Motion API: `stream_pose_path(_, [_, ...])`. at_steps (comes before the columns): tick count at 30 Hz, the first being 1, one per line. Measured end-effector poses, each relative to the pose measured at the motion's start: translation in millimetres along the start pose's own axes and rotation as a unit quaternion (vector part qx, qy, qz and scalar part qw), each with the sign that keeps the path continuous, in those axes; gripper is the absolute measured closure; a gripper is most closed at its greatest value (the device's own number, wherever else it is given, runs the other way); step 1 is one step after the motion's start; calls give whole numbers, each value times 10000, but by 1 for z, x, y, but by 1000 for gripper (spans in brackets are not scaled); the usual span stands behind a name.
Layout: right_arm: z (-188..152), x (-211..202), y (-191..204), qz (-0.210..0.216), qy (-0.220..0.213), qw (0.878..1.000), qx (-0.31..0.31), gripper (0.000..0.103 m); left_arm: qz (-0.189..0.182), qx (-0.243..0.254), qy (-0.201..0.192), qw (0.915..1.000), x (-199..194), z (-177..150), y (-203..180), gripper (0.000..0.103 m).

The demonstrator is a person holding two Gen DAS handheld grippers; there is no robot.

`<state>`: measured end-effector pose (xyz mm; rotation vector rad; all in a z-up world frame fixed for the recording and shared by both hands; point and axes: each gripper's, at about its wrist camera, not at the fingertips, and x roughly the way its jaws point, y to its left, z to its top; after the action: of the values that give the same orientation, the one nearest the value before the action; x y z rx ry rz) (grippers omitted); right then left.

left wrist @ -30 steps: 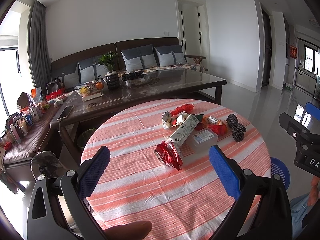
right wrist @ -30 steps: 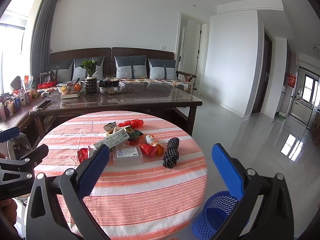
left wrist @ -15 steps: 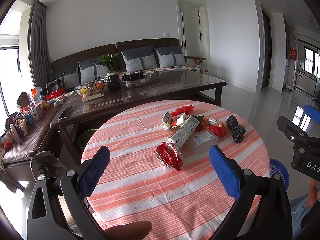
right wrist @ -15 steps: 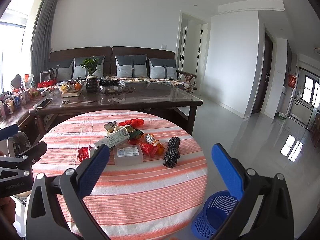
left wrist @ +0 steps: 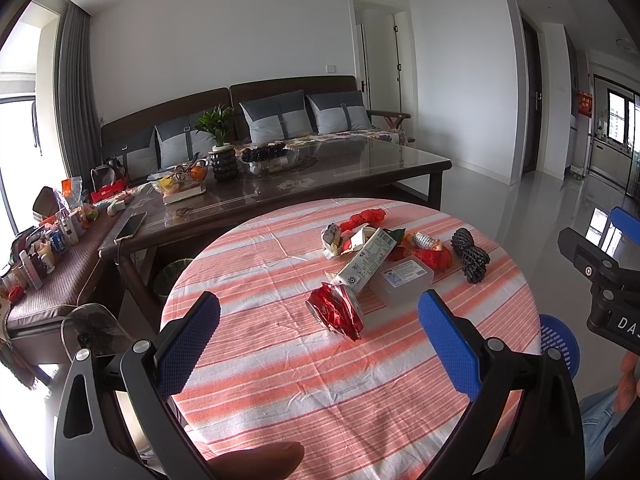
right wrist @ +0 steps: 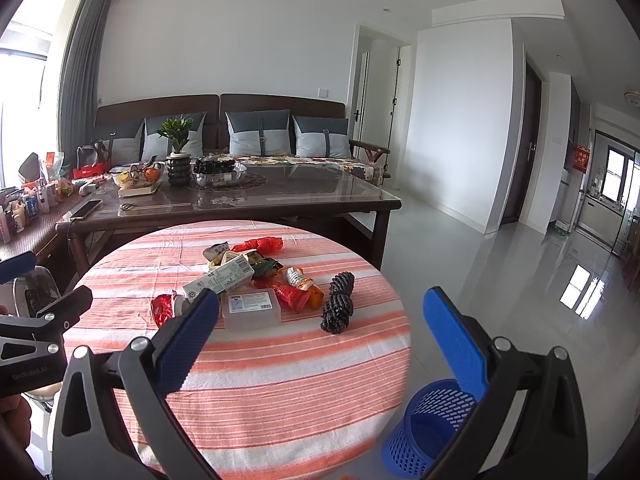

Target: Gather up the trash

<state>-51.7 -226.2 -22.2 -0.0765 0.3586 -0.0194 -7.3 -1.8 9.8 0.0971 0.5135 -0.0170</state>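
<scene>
Both grippers hover above the round striped counter (left wrist: 280, 360), nothing in either grasp. The left gripper (left wrist: 319, 344) has its blue fingers (left wrist: 188, 344) spread wide and empty, the crumpled red wrapper (left wrist: 336, 312) lying just ahead at 12 o'clock. Behind it at 1 o'clock sit the long white carton (left wrist: 366, 260), the clear plastic box (left wrist: 402, 282) and the dark coiled rope (left wrist: 470, 255). The right gripper (right wrist: 320, 342) is likewise wide open and empty, with the blue mesh basket (right wrist: 424, 424) on the floor at its 4 o'clock, beside the counter.
</scene>
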Motion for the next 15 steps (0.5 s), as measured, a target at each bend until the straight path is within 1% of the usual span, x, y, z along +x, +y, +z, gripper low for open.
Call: stream_pose_path(15, [-1, 0, 0, 3, 29, 10000, 1, 5, 1, 2, 7, 10000, 0, -2, -1, 5])
